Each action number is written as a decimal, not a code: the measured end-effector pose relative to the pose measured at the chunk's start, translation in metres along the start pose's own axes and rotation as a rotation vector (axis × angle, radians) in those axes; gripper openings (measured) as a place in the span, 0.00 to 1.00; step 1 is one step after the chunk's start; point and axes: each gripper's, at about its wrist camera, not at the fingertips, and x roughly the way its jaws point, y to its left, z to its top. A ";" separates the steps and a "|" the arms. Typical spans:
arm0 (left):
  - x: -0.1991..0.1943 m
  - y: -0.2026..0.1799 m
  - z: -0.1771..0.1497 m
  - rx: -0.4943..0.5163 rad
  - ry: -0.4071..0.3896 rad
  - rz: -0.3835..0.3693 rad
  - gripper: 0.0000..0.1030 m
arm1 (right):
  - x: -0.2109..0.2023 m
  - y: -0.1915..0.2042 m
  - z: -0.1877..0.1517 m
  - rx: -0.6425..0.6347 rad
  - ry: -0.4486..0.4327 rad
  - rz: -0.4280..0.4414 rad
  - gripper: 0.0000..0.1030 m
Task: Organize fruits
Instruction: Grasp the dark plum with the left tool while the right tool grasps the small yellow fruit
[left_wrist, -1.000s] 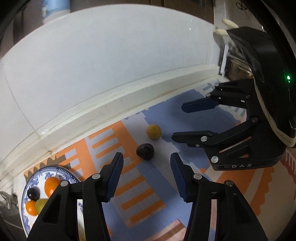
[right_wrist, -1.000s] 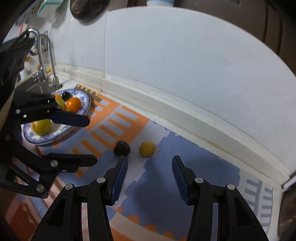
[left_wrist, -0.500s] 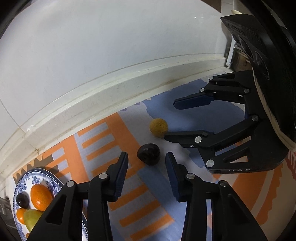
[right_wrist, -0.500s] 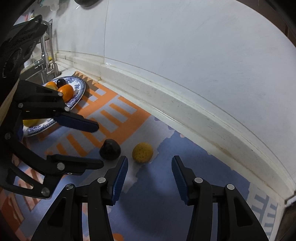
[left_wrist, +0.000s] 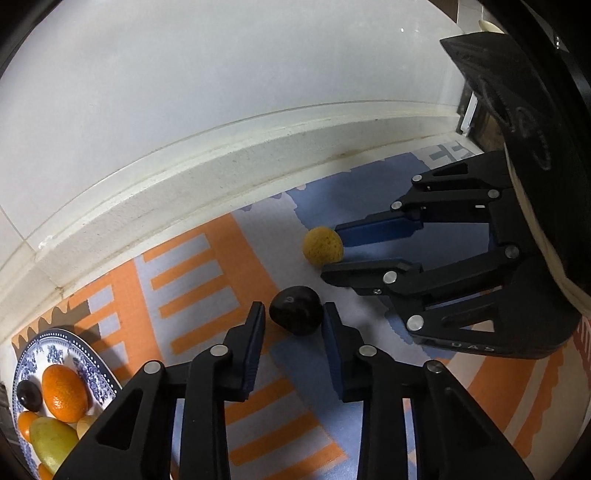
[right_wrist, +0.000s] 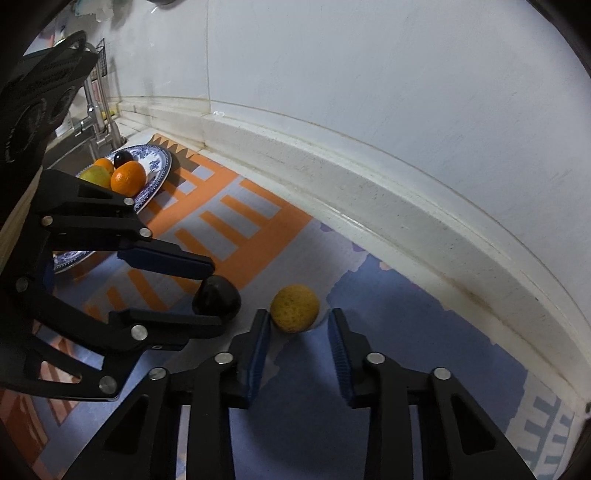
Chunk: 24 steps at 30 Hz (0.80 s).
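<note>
The left tool (left_wrist: 293, 317) is clamped narrow on the dark fruit (left_wrist: 294, 309), which rests on the patterned mat (left_wrist: 207, 280) covering the tabletop. Just beyond and to its right, the right tool (right_wrist: 299, 325) pinches the yellow fruit (right_wrist: 294, 307). Farther left of both, the blue-patterned plate (right_wrist: 160, 166) holds oranges (right_wrist: 128, 178) and other fruit.

Both tongs point steeply down at the patterned mat (left_wrist: 207, 280), side by side. Left tongs (left_wrist: 293, 314) have their jaws drawn in around the dark fruit (left_wrist: 295, 309), fingertips flanking it. Right tongs (right_wrist: 299, 319), just beside, jaws narrowed likewise, straddle the yellow fruit (right_wrist: 294, 307).
</note>
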 end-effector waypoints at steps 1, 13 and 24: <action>0.001 -0.001 0.000 0.000 -0.001 0.000 0.27 | -0.001 0.000 -0.001 0.005 0.000 0.003 0.25; -0.023 0.003 -0.011 -0.053 -0.023 0.022 0.27 | -0.007 0.001 -0.007 0.093 -0.030 0.029 0.24; -0.038 0.015 -0.018 -0.110 -0.027 0.058 0.27 | 0.004 0.009 0.003 0.107 -0.025 0.031 0.35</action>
